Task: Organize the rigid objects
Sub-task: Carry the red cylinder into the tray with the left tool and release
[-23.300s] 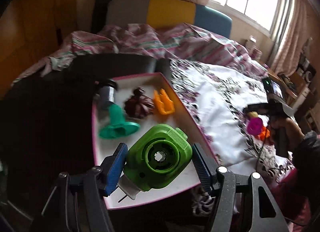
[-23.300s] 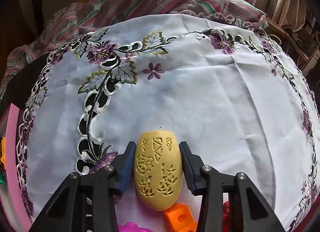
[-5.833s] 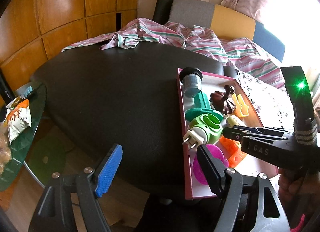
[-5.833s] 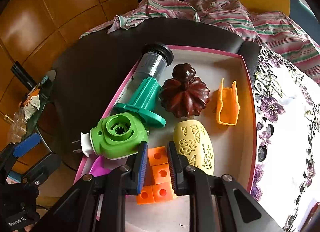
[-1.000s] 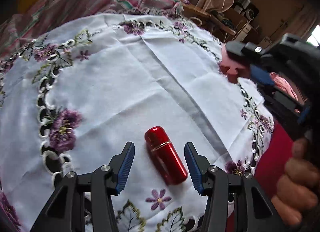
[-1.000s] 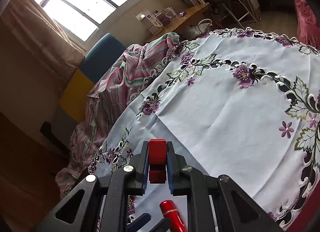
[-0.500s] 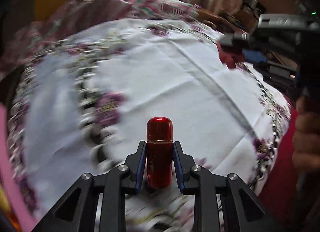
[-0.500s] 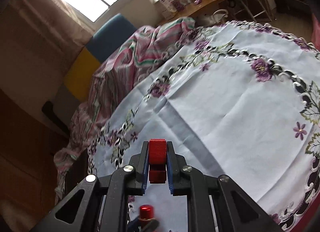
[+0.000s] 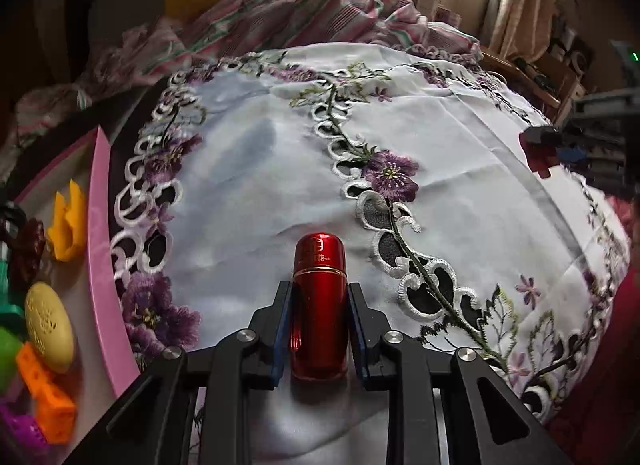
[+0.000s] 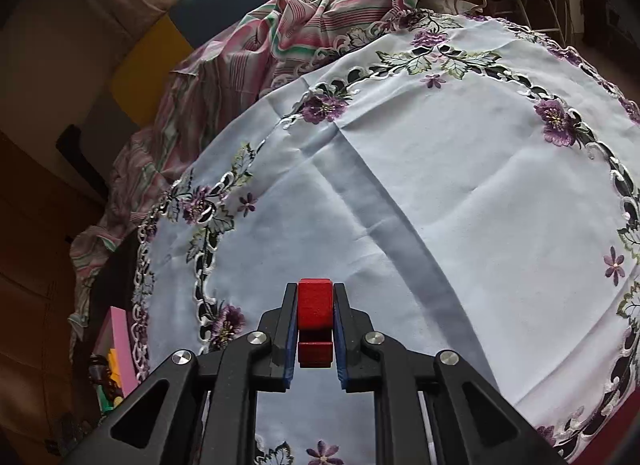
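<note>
With my left gripper [image 9: 319,331] clamped on the red capsule [image 9: 319,307] and my right gripper [image 10: 315,329] on the red block [image 10: 315,319], I carry both level toward the pink tray [image 9: 102,261], releasing only once inside its rim.

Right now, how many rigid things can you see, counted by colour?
Red: 2, the capsule and the block.
Yellow: 1, the egg.
Orange: 2, the clip and the bricks.
Total: 5; others at the tray's edge are unclear.

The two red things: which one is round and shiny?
The red capsule in the left gripper: glossy, with a gold band. The red block in the right gripper is matte and angular.
</note>
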